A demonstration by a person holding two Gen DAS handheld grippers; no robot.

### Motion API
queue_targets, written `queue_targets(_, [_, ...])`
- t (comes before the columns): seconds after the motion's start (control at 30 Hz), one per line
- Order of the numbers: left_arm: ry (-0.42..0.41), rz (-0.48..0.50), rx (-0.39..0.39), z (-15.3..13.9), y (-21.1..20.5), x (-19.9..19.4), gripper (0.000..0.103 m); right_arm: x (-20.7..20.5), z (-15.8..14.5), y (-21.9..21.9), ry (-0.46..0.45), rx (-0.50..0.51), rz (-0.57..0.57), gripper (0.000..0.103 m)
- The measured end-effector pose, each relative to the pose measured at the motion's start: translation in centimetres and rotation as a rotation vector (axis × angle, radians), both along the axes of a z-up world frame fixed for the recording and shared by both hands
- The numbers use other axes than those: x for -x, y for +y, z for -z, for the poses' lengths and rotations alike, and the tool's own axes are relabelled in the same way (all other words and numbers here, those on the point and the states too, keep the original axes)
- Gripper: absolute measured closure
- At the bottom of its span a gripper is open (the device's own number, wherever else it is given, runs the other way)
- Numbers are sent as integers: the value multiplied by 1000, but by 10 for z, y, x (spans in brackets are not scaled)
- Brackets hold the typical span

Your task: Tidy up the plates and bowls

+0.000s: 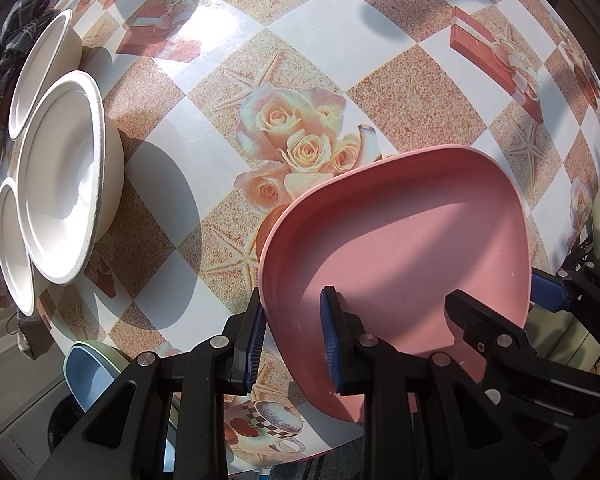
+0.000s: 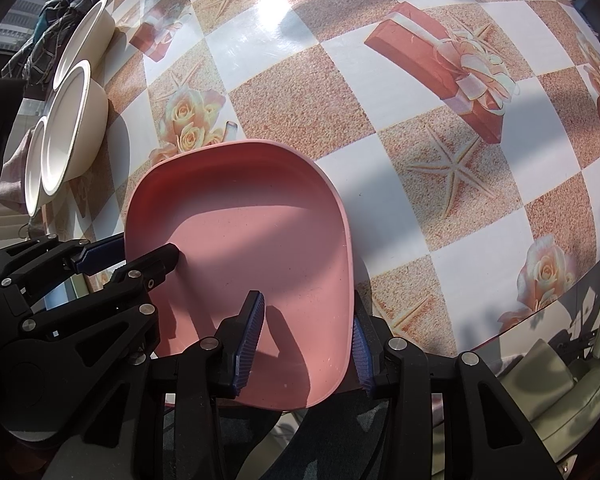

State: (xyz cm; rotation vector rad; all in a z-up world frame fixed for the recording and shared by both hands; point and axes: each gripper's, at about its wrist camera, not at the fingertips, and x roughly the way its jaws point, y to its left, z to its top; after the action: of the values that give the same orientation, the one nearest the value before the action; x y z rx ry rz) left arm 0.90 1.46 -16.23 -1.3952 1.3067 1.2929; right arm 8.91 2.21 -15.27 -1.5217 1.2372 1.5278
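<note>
We see the pink plate lying at the near edge of the surface, with both grippers straddling its rim from opposite sides. The left gripper has its jaws apart, one pad outside the plate's left rim and the other over the plate's floor; the right gripper likewise has its jaws apart, one pad inside the plate and one outside its right rim, and we cannot tell whether any pad presses the rim. White paper bowls stand grouped at the far left, well apart from the plate.
</note>
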Motion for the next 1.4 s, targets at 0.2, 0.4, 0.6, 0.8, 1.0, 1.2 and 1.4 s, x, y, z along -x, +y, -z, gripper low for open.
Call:
queue_targets(0.2, [5,30,-27,-3,-8,-2,75,2,-1,-5,-45,-15,-16,68])
queue_targets(0.4, [-27,40,-22,-5,-20,2,75,5,1,-13,-72,28,-37,69])
queue_targets(0.6, [-64,14,-53,-16,-24,14,75,7,0,-20,-81,62,-39,69])
queue_targets(0.8, [-69,-4,-103,-36,-23,26,75,17,-14,-18,-85,48,-59,69])
queue_targets(1.0, [-85,-58,-148,-54,-21,49,75,36,-32,-15,-94,5,-114,68])
queue_targets(1.2, [-85,-111,-186,-68,-21,74,75,58,-46,-16,-99,-19,-171,68])
queue_targets(1.4, [-73,-186,-227,-86,-41,98,75,92,-59,-20,-84,-41,-256,68])
